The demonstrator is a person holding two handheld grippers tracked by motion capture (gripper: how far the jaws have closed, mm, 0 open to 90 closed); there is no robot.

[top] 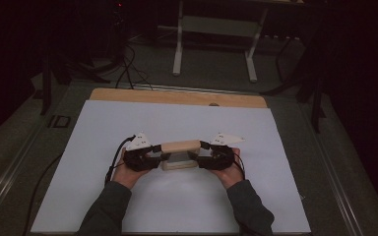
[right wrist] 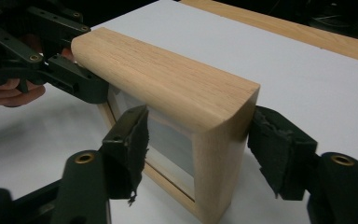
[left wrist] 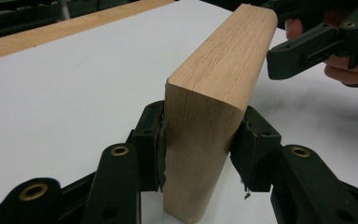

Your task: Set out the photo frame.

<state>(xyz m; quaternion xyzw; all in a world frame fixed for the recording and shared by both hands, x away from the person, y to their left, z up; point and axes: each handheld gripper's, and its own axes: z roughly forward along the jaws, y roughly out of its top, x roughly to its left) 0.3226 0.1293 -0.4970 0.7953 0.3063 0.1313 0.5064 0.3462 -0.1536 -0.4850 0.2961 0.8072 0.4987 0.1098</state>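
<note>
The table [top: 275, 196] carries a white sheet [top: 128, 118] with the wooden frame [top: 179, 146] upright at its centre, between the two grippers. The left gripper [left wrist: 200, 149] is clamped on one end. The right gripper [right wrist: 200, 149] straddles the other end, jaws apart, pads just clear. Its view reveals the frame's glass pane [right wrist: 168, 135].

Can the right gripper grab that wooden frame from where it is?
Probably yes. The right gripper already has its jaws on either side of the wooden frame's end, open, with a gap on one side. Nothing sits between them, and the left gripper clamps the other end.
</note>
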